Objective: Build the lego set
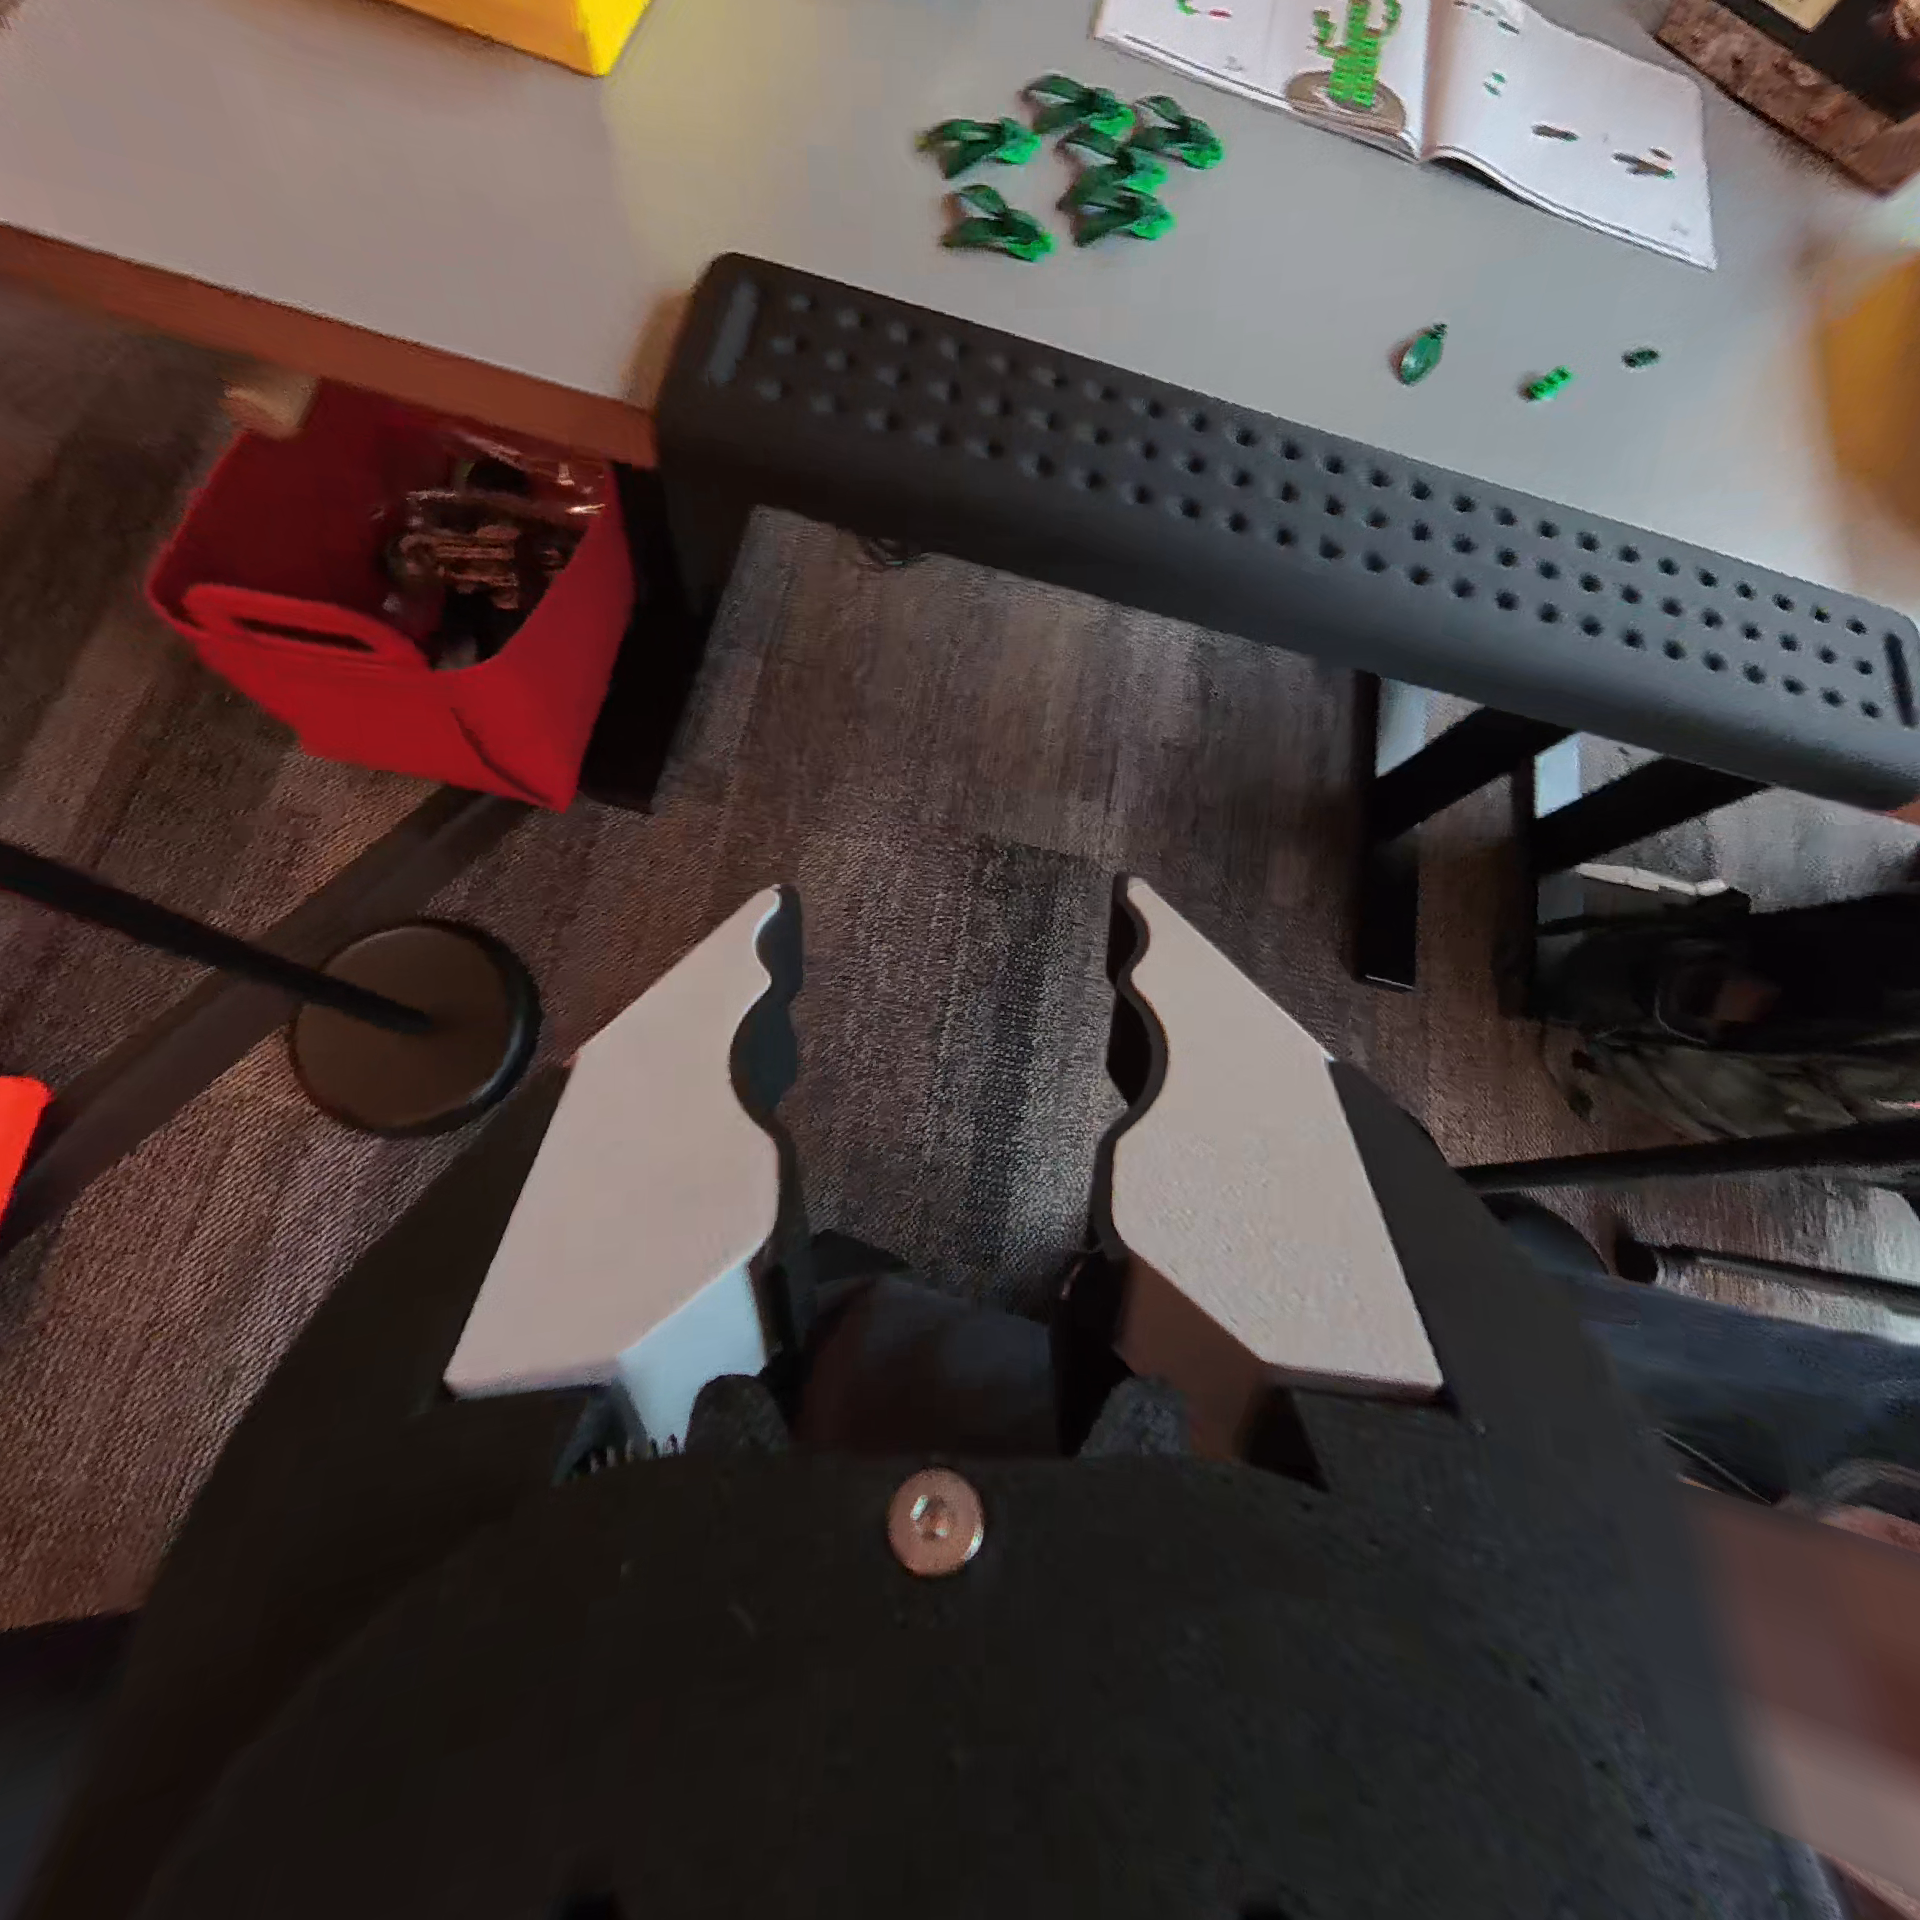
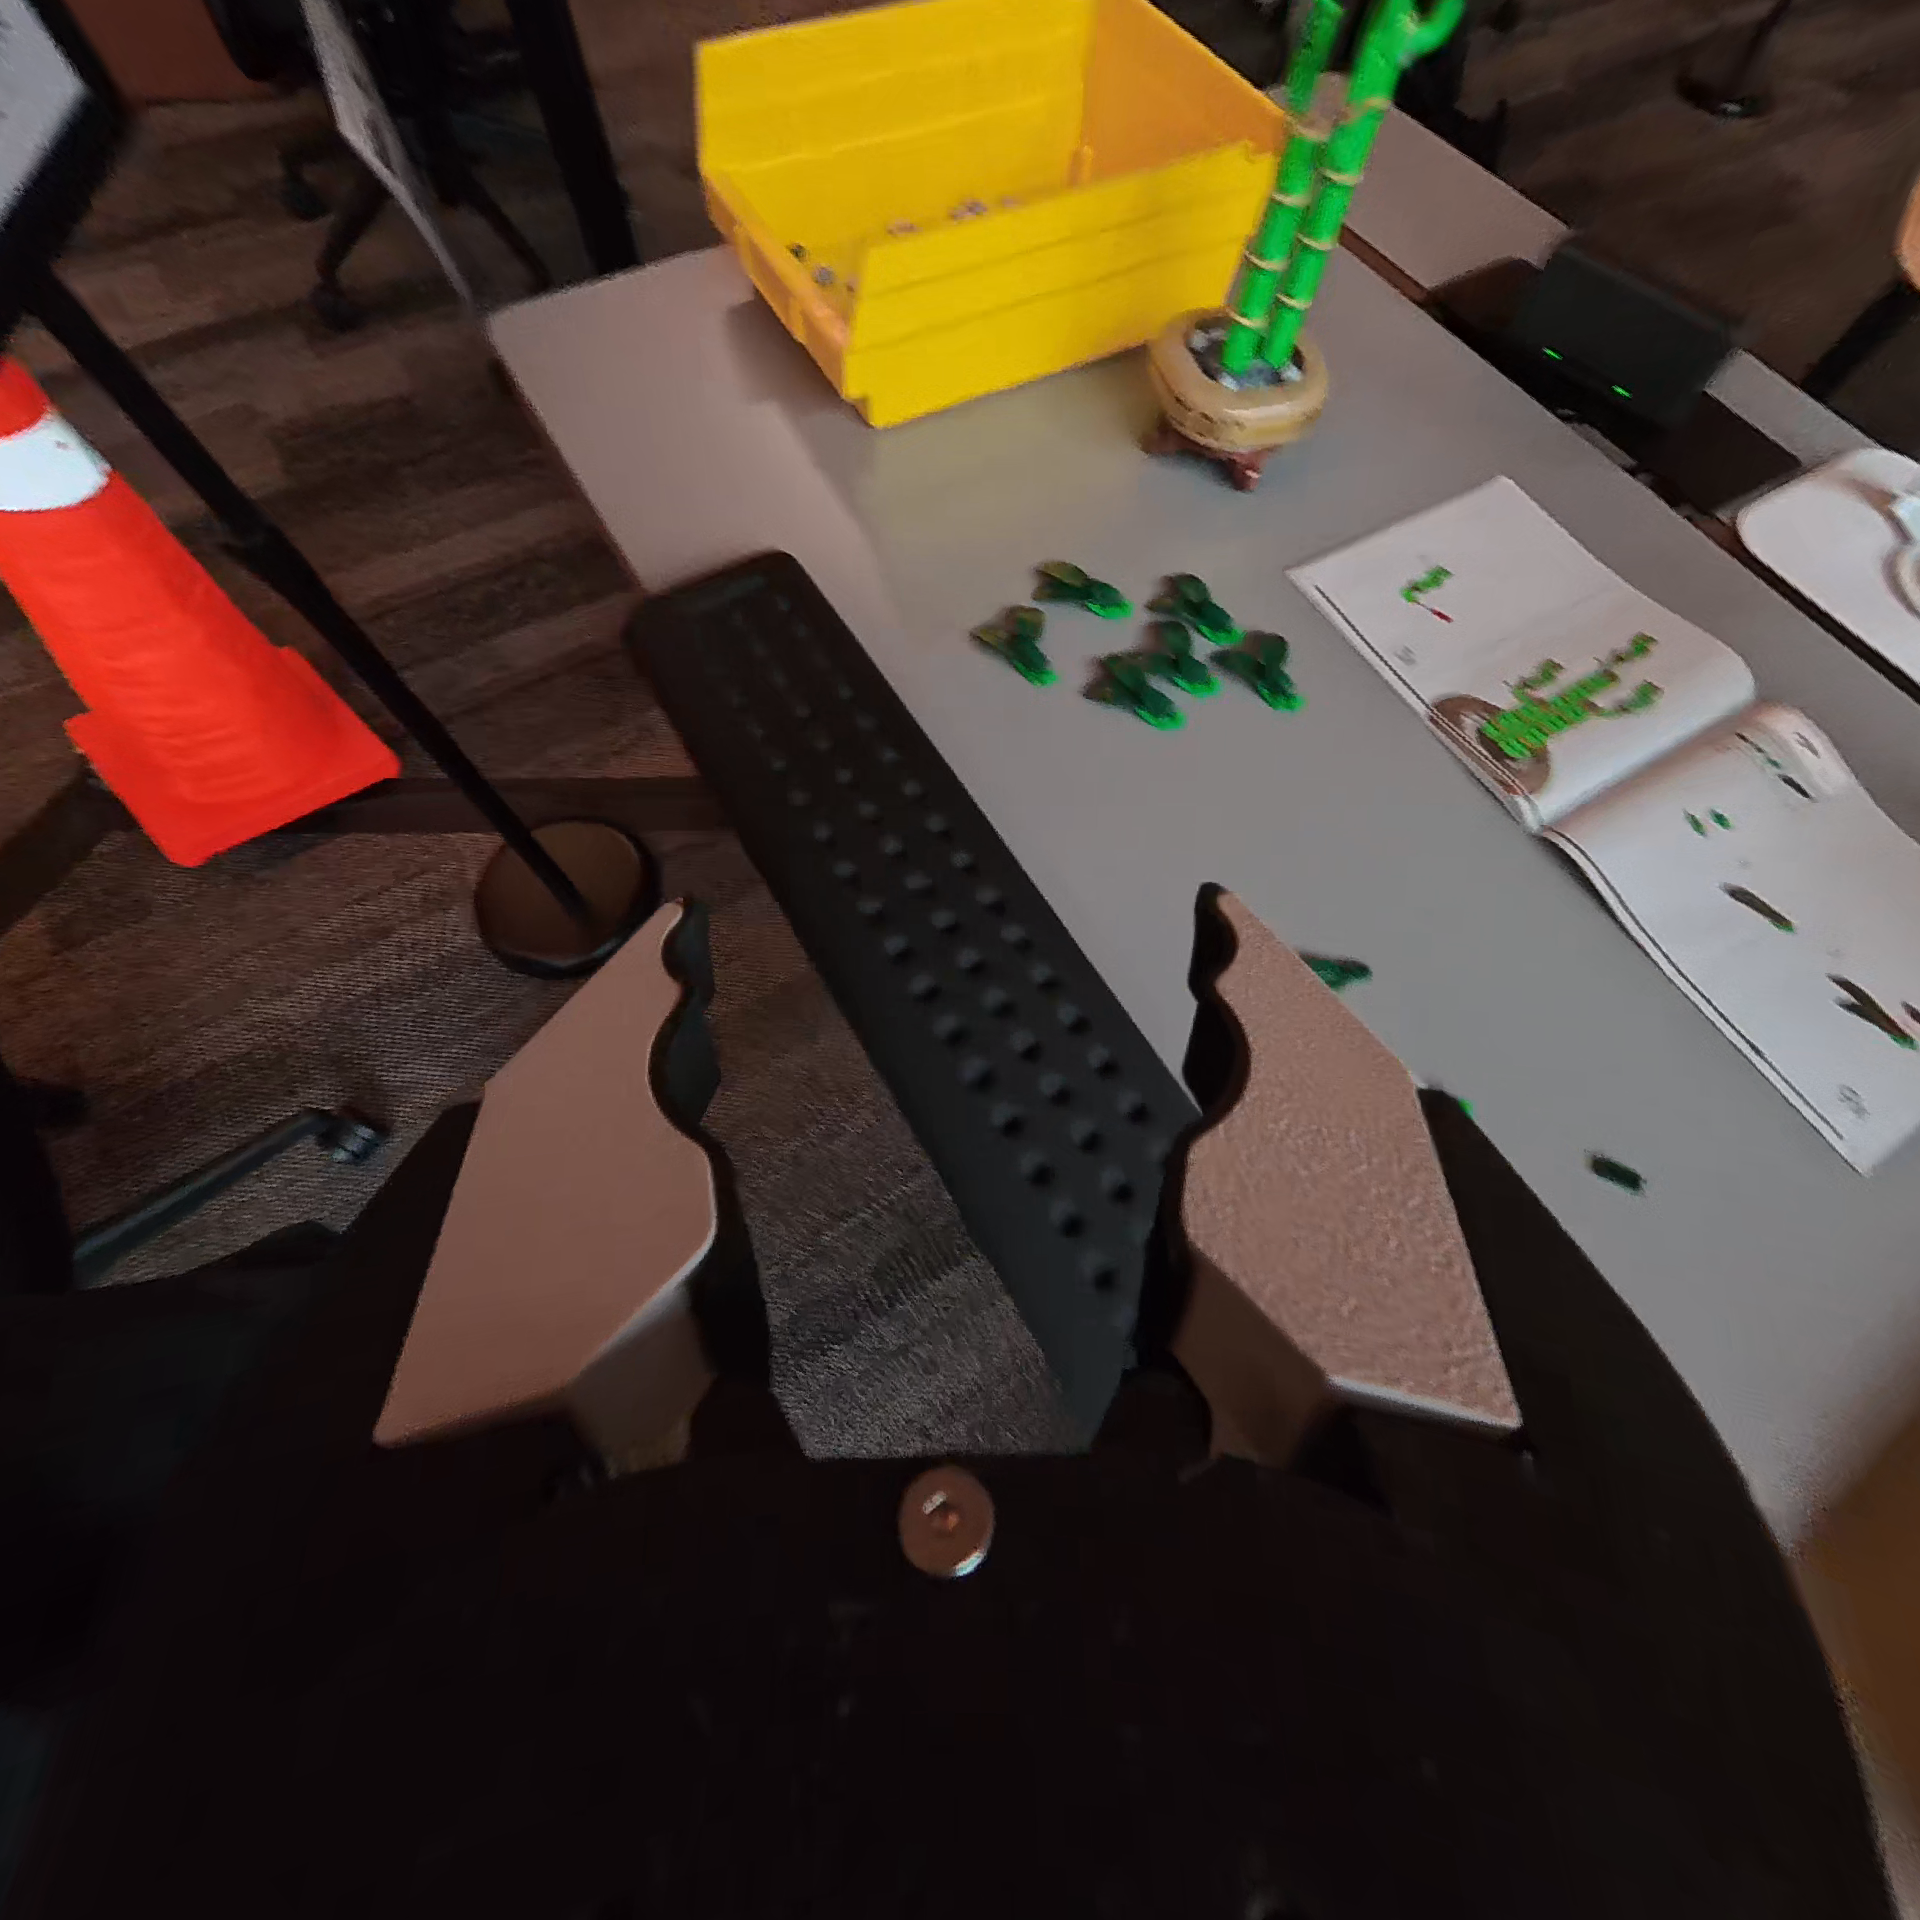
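left gripper (image 1: 945, 904): released, empty, above the carpet (image 1: 935, 727) off the table (image 1: 416, 208) edge | right gripper (image 2: 945, 914): released, empty, over the black perforated bar (image 2: 914, 935) at the table's near edge | green lego leaves (image 2: 1138, 644): cluster mid-table, beside open booklet (image 2: 1621, 790) | bamboo model in pot (image 2: 1247, 374): next to yellow bin (image 2: 977, 208), far edge

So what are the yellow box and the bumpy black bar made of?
The yellow box looks like hard moulded plastic: smooth, slightly shiny walls with stiff ridges. The bumpy black bar at the table edge looks matte, perhaps rubber or foam, since its dimpled surface shows no shine, but the look alone cannot settle that.
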Motion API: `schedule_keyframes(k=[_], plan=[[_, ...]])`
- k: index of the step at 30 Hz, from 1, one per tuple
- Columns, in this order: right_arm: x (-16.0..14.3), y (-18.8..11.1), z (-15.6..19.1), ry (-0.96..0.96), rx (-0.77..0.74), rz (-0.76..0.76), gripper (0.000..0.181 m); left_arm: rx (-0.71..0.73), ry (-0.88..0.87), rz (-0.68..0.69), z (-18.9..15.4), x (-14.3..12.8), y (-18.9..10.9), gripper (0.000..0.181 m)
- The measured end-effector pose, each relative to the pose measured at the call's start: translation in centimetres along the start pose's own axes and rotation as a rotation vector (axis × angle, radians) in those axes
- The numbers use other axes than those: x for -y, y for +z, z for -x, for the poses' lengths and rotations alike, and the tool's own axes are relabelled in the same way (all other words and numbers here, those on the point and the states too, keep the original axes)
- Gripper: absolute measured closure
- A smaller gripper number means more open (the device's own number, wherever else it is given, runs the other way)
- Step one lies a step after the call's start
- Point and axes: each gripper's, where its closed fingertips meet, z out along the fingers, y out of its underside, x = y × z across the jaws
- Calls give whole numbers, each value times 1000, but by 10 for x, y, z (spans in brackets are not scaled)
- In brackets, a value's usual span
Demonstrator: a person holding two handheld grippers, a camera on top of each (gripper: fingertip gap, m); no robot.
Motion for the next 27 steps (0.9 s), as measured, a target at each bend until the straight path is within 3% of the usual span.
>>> schedule_keyframes(k=[4,8,12,16,21,27], plan=[[47,28,58,-51,101,-55,102,95,-69,-35,74,1,-25,123],[107,64,113,-114,146,-100,108,185,-143,-75,168,0,-55,124],[158,106,152,-114,105,-122,113,255,-179,-59,272,-9,-86,125],[190,149,185,-86,74,-96,113,354,-154,-67,371,3,-124,126],[220,193,209,-75,61,-61,113,446,-102,-102,476,52,-140,126],[252,246,209,-7,15,-81,114,474,-45,-183,562,154,-120,127]])
